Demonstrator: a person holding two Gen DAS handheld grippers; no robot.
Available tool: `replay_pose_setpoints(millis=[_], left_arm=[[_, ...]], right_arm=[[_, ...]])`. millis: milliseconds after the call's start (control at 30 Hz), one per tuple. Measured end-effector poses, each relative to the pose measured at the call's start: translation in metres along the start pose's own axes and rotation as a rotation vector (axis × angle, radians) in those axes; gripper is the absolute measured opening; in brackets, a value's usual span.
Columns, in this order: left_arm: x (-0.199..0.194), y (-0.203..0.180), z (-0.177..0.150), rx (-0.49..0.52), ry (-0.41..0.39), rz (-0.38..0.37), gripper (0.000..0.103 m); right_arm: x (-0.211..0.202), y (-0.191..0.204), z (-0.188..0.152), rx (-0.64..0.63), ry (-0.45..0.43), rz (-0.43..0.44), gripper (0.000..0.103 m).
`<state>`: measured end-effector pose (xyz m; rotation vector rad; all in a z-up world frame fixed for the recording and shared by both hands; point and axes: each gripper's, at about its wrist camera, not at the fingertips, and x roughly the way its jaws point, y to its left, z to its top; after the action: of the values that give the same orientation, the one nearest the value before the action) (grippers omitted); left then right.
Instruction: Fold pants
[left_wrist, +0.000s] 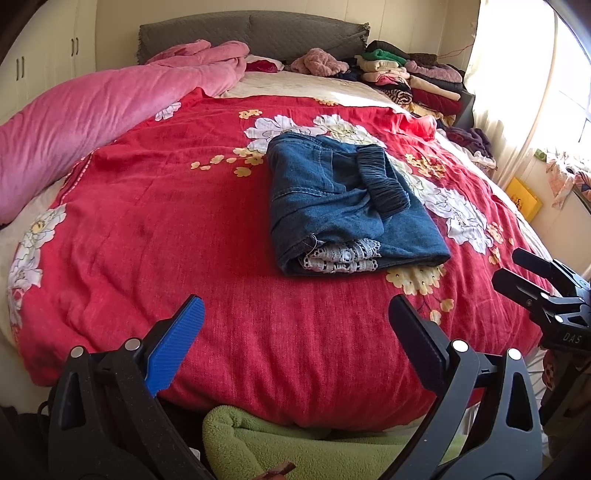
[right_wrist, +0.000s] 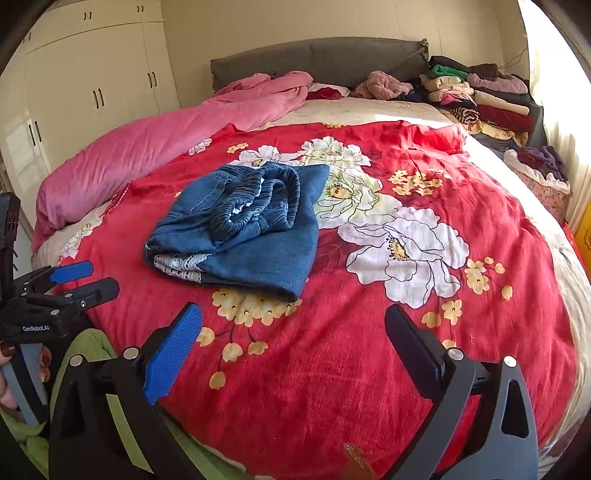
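Observation:
A pair of blue denim pants (left_wrist: 343, 206) lies folded into a compact bundle on the red floral blanket (left_wrist: 166, 240), elastic waistband on top and white lace hems showing at the near end. It also shows in the right wrist view (right_wrist: 243, 232). My left gripper (left_wrist: 295, 310) is open and empty, held near the bed's front edge, well short of the pants. My right gripper (right_wrist: 291, 317) is open and empty, also at the front edge, to the right of the pants. The right gripper appears at the right edge of the left wrist view (left_wrist: 517, 269), and the left gripper at the left of the right wrist view (right_wrist: 85, 277).
A pink quilt (left_wrist: 92, 110) lies bunched along the bed's left side. Stacks of folded clothes (left_wrist: 413, 77) sit at the far right by the grey headboard (left_wrist: 255, 33). A white wardrobe (right_wrist: 92, 85) stands left. A green fleece sleeve (left_wrist: 266, 439) is below the left gripper.

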<state>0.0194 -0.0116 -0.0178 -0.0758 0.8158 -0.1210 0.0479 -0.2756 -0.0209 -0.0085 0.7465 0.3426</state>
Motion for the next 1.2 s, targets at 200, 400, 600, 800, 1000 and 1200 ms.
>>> replay_pose_setpoints(millis=[200,400,600,800,1000,1200], left_arm=[[0.0000,-0.0013,0.0001,0.001,0.000,-0.004,0.094],[-0.0001,-0.0013,0.0003,0.001,0.000,-0.004,0.094],[0.0000,-0.0016,0.0006,0.001,-0.002,-0.004,0.094],[-0.0001,-0.0018,0.0009,0.002,-0.001,-0.009,0.094],[0.0020,-0.0024,0.0004,0.007,0.002,-0.010,0.094],[0.0023,-0.0007,-0.0005,0.008,-0.002,-0.009,0.094]], right_arm=[[-0.0008,0.0010,0.0000,-0.008,-0.005,0.000,0.099],[0.0003,-0.0019,-0.0004,0.003,0.000,0.007,0.099],[0.0009,-0.0015,-0.0010,0.004,0.005,0.008,0.099],[0.0023,-0.0004,-0.0002,-0.002,0.008,0.003,0.099],[0.0010,0.0006,0.0010,-0.008,0.003,-0.005,0.099],[0.0037,-0.0005,0.0010,-0.006,0.012,-0.011,0.099]])
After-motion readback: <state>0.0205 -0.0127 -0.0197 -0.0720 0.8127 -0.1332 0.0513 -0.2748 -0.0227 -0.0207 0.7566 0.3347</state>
